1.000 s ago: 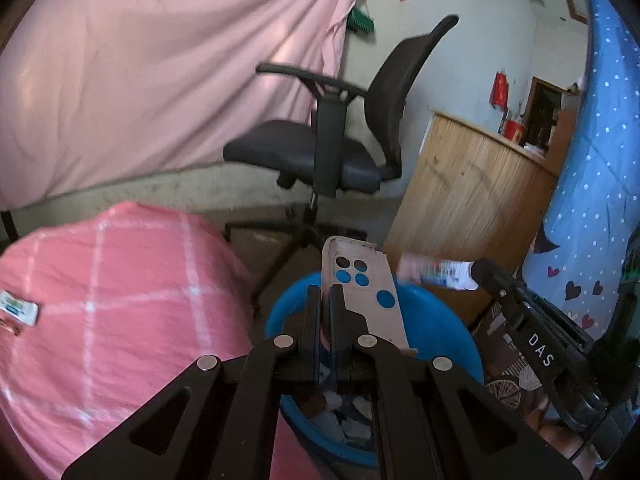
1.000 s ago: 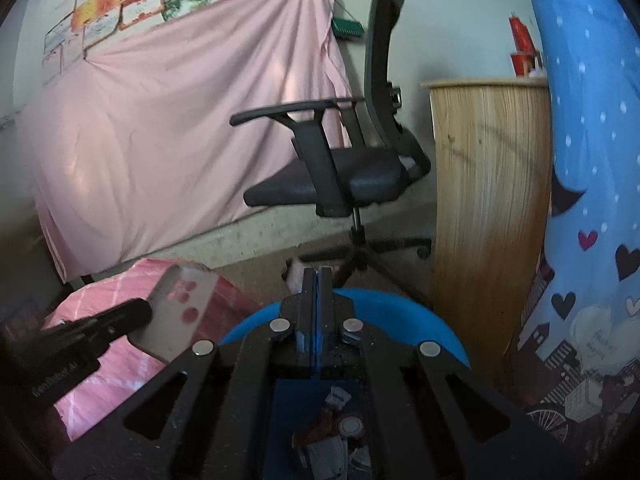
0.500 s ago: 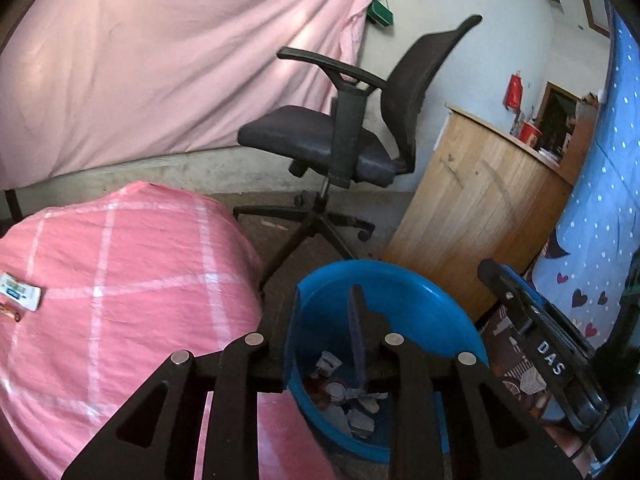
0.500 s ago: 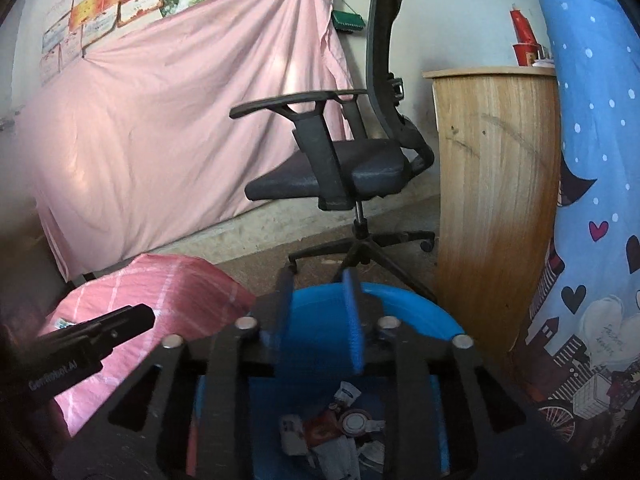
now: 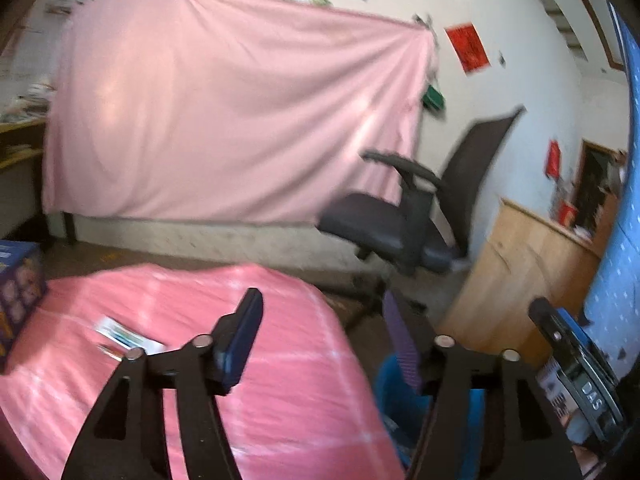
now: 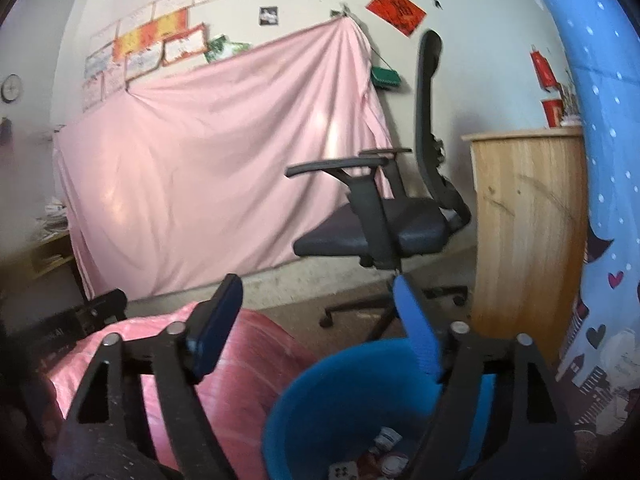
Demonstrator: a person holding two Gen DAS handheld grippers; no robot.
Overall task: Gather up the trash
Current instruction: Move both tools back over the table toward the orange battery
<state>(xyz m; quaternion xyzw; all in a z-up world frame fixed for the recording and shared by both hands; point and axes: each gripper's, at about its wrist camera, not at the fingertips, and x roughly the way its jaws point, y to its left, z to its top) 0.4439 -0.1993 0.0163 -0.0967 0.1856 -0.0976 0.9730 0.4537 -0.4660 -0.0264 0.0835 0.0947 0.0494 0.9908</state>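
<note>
Now upright blue bin (image 6: pixel 320 404), mouth up.

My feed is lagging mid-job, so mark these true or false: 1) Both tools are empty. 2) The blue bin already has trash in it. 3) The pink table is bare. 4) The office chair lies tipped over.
1) True: the left tool and right tool are opening, nothing between the fingers.
2) True: scraps lie in the blue bin.
3) False: a small wrapper lies on the pink table.
4) False: the office chair stands upright.
</note>
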